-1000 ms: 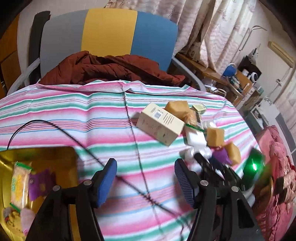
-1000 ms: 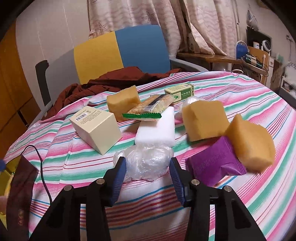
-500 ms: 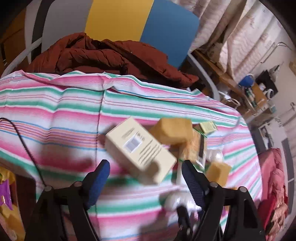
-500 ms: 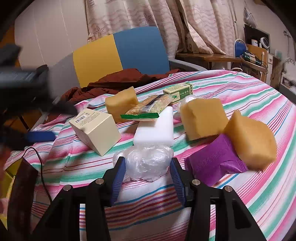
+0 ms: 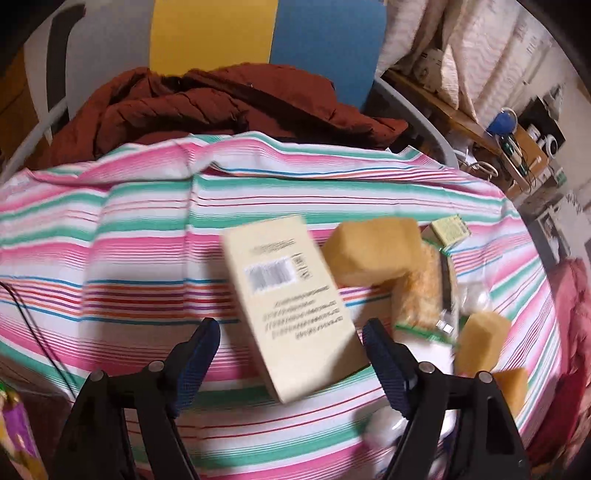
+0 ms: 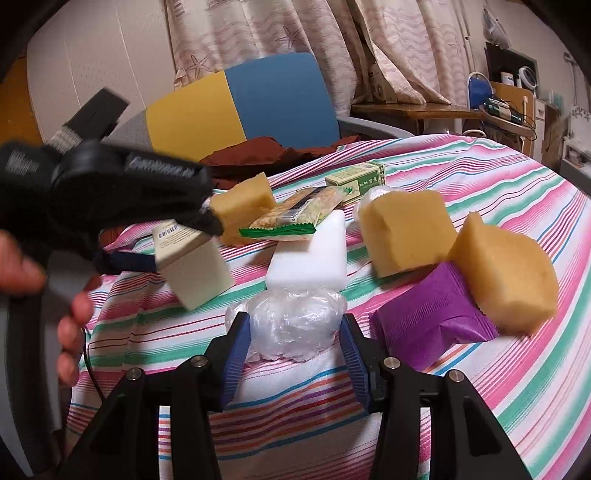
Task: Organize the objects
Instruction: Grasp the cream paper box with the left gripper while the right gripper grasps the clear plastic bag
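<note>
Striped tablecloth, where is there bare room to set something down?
Bare cloth lies left of the cream box, out to the black cable, and behind it toward the brown jacket. Crowded: right of the box, with sponges, snack packet and purple pack.

A home: patterned curtains (image 6: 332,44), striped tablecloth (image 6: 498,177), jacket-draped chair (image 5: 266,33).

Table: striped cloth (image 6: 461,177) is covering it.
Lying on cloth: cream box (image 5: 291,310), yellow sponges (image 6: 402,232), white block (image 6: 314,258), purple packet (image 6: 436,314), plastic bag (image 6: 291,325), green box (image 6: 358,179).
</note>
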A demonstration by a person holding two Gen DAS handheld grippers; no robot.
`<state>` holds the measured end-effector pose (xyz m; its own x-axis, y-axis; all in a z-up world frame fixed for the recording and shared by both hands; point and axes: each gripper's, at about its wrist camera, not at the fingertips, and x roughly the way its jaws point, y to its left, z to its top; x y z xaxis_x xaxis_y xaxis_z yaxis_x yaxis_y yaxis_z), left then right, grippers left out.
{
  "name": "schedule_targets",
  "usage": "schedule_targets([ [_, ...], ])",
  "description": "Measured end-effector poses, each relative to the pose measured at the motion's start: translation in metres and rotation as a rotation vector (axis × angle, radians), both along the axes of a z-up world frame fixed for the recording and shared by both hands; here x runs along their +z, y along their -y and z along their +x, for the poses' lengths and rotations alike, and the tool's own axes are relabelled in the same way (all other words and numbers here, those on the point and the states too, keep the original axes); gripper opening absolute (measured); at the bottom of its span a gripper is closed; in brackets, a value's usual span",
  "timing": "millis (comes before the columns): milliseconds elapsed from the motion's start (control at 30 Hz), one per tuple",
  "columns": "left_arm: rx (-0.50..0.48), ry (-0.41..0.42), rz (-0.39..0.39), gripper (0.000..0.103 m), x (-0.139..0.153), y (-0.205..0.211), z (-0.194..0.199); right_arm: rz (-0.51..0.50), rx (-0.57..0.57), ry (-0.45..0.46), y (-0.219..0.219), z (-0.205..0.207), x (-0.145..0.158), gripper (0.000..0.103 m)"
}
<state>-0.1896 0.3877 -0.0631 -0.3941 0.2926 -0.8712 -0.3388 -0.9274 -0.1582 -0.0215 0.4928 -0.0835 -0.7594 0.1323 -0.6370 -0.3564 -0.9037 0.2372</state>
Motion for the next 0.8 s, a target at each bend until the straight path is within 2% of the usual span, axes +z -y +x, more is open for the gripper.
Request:
schedule_targets([
  [67,-0.021,-0.036,-0.032,0.064,0.0,0.006,0.006,0.003,-0.001,-0.001,0.001,0.001,0.0,0.05],
  [167,-0.048,-0.027,-0.054,0.053,-0.01,0.01,0.005,0.011,-0.003,0.001,0.002,0.001,0.0,0.05],
  [500,-0.041,-0.041,0.059,0.052,-0.015,0.03,0.011,0.06,0.001,0.011,0.008,-0.003,0.001,0.048],
  [800,-0.098,-0.124,0.141,0.052,0.006,0.062,0.064,0.118,0.019,-0.007,0.017,-0.001,0.007,0.043],
])
